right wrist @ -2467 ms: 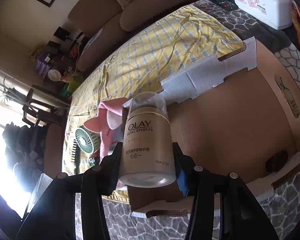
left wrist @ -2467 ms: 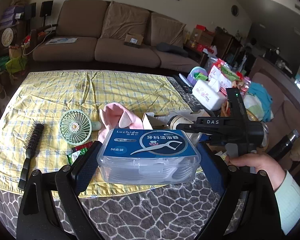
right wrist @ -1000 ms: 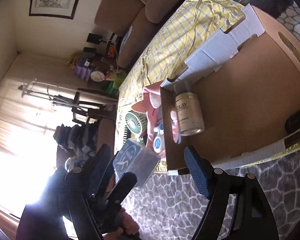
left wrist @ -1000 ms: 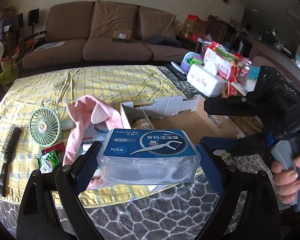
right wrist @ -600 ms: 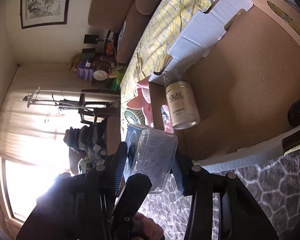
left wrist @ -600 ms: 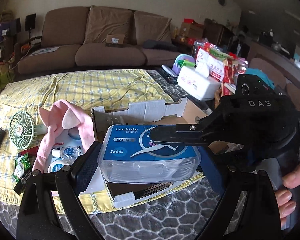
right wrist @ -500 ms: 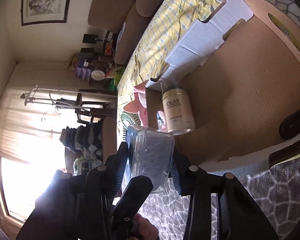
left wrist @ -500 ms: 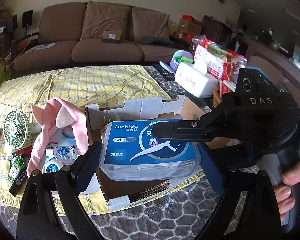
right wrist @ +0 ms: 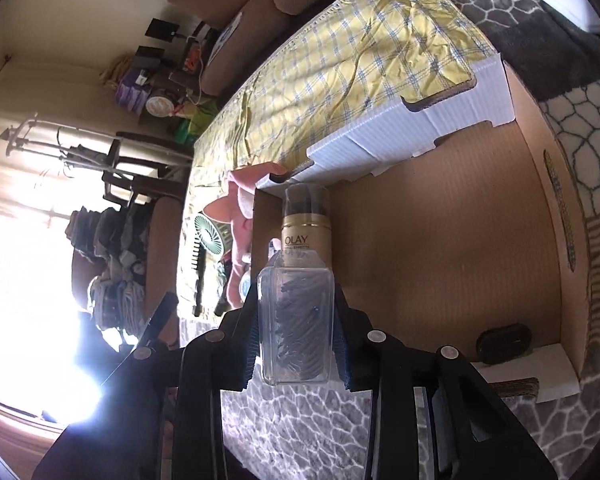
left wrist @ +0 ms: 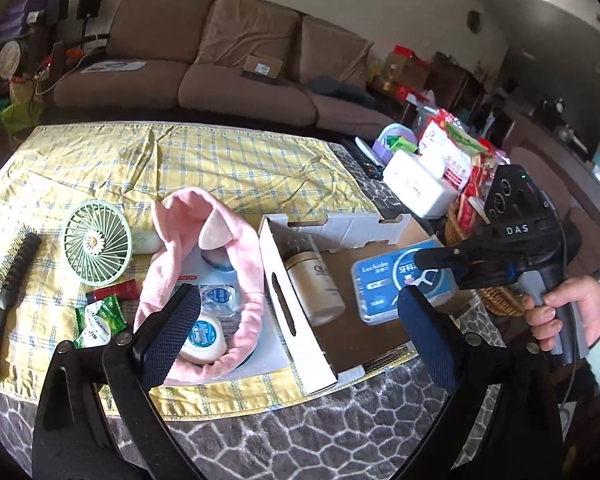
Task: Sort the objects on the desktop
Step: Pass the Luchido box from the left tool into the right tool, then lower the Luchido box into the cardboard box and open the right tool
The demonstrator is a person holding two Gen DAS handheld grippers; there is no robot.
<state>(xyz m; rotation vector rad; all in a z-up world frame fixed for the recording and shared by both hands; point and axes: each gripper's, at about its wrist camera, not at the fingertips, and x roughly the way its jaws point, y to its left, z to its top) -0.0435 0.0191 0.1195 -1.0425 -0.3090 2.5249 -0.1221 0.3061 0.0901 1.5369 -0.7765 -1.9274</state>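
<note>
My right gripper (right wrist: 296, 340) is shut on the clear floss-pick box (right wrist: 294, 328) and holds it over the near side of the open cardboard box (right wrist: 452, 240). In the left wrist view the floss-pick box (left wrist: 384, 284) with its blue label sits between the right gripper's fingers inside the cardboard box (left wrist: 284, 292). A gold Olay jar (left wrist: 314, 284) lies on its side on the box floor, also in the right wrist view (right wrist: 306, 228). My left gripper (left wrist: 296, 324) is open and empty, held above the table's front edge.
On the yellow checked cloth (left wrist: 204, 160) left of the box lie a pink headband (left wrist: 204, 248) around small round containers, a green mini fan (left wrist: 98, 242), a black hairbrush (left wrist: 10, 296) and green sachets (left wrist: 100, 320). A tissue box (left wrist: 416, 188) and snack bags stand at the right.
The floss-pick box passed from my left gripper to my right gripper, which closed on it. My left gripper opened and drew back toward the table's front edge.
</note>
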